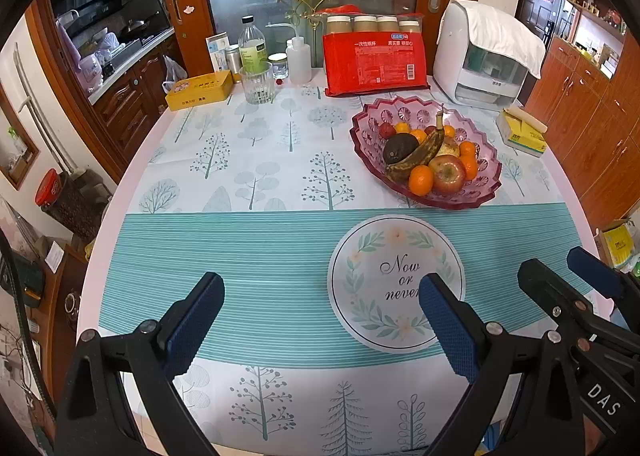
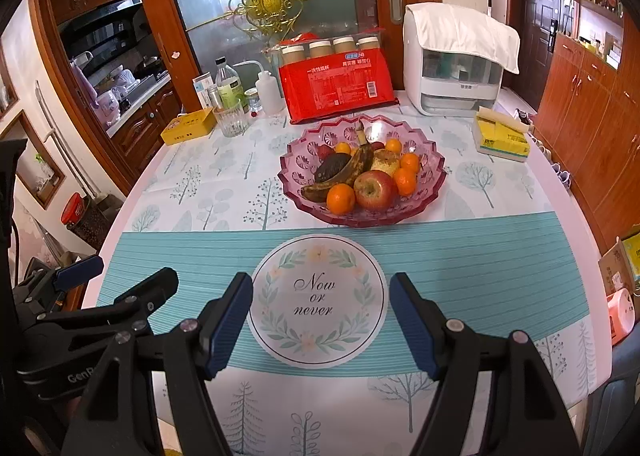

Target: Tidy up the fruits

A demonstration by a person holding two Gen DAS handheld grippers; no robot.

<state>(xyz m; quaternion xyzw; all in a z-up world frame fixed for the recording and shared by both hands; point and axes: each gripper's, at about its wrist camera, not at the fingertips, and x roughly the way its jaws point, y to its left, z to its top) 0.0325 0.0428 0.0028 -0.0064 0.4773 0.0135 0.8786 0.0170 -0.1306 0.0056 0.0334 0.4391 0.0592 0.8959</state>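
A pink glass fruit bowl stands on the table beyond the printed "Now or never" circle. It holds a red apple, a dark overripe banana, an avocado, several oranges and small red fruits. My left gripper is open and empty above the striped cloth, well short of the bowl. My right gripper is open and empty over the circle. Each gripper shows at the other view's edge.
Along the table's back stand a yellow tin, a glass, bottles, a red pack of paper cups and a white appliance under a cloth. A yellow box lies right of the bowl.
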